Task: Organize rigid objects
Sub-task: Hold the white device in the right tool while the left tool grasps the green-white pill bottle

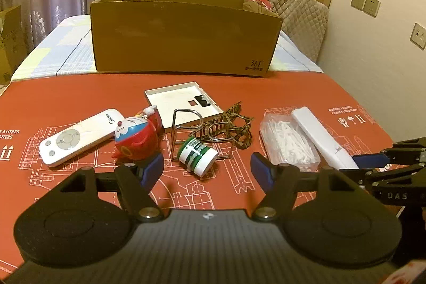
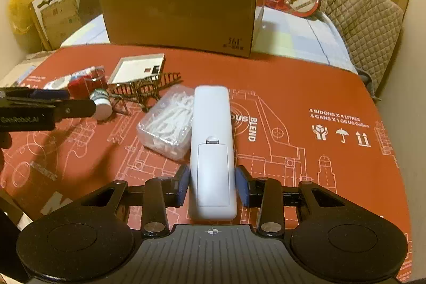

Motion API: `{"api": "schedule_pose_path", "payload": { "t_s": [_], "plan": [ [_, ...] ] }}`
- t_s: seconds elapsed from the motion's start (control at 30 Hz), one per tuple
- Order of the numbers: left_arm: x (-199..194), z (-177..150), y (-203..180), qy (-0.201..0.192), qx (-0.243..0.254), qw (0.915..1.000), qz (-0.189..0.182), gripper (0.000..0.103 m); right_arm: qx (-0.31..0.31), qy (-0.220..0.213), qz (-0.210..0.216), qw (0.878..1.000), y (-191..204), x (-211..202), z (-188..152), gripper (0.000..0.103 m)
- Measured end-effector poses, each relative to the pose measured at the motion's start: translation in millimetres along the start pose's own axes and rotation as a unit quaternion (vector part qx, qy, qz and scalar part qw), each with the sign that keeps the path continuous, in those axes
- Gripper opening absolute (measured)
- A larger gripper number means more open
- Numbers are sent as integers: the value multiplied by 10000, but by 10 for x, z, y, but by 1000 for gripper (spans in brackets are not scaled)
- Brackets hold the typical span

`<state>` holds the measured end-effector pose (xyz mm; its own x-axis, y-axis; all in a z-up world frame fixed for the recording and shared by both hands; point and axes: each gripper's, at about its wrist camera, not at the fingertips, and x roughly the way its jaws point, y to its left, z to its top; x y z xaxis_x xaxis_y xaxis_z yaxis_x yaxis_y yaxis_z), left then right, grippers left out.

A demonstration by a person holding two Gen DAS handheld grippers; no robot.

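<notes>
— Where are we standing with the sorting?

— We are only beginning, by our judgement. Nearly everything is lying loose on the red mat [image 1: 306, 95]: the white remote [image 1: 80, 136], the Doraemon toy [image 1: 137, 136], the green-and-white bottle [image 1: 197, 155] on its side, the wire stand [image 1: 186, 129], the white tray [image 1: 183, 104], the patterned cord [image 1: 234, 124] and the clear box of floss picks [image 1: 289, 141].

— And the cardboard box [image 2: 178, 12]?

— It is sitting at the far edge of the mat with its top open. We are not seeing inside it from either wrist view, so we cannot say whether anything is in there.

— What are our grippers doing?

— Our right gripper [image 2: 212, 184] is straddling the grey-white handset [image 2: 211, 151], which is lying face-down just beside the floss box. The blue pads [image 2: 241, 184] are sitting right at its sides; whether they are pressing or merely touching, we cannot tell. Our left gripper [image 1: 207, 171] is hanging spread wide with nothing between its fingers, just in front of the bottle.

— So what is remaining?

— Practically all of it, we are thinking: the handset first, then the other pieces, presumably into the box.
</notes>
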<state>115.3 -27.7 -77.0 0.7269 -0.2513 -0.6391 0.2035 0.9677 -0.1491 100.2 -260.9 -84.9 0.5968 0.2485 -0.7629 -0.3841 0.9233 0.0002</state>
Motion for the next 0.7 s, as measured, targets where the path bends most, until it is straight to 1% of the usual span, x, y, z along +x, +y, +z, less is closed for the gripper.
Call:
{"api": "schedule_pose_path", "payload": {
  "t_s": [0.13,0.27,0.47,0.5,0.6,0.7],
  "plan": [
    [7,1,22,17,-61,10000,10,68,-26,52,139,9999,-18,89,-4,35],
    [18,-3,15,32,-60,10000,-21,68,-181,-11,155,9997,-15,159,24,35],
    [21,-5,53,23,-118,9999,-6,68,88,143,403,9990,-107,296,56,36],
    [24,-6,61,27,-132,9999,1,68,130,92,425,9990,-118,300,55,36],
    [30,-8,60,35,-139,9999,3,68,166,55,427,9989,-124,322,75,37],
    [38,-5,47,38,-122,9999,-14,68,-52,12,266,9996,-59,361,90,41]
  ]
}}
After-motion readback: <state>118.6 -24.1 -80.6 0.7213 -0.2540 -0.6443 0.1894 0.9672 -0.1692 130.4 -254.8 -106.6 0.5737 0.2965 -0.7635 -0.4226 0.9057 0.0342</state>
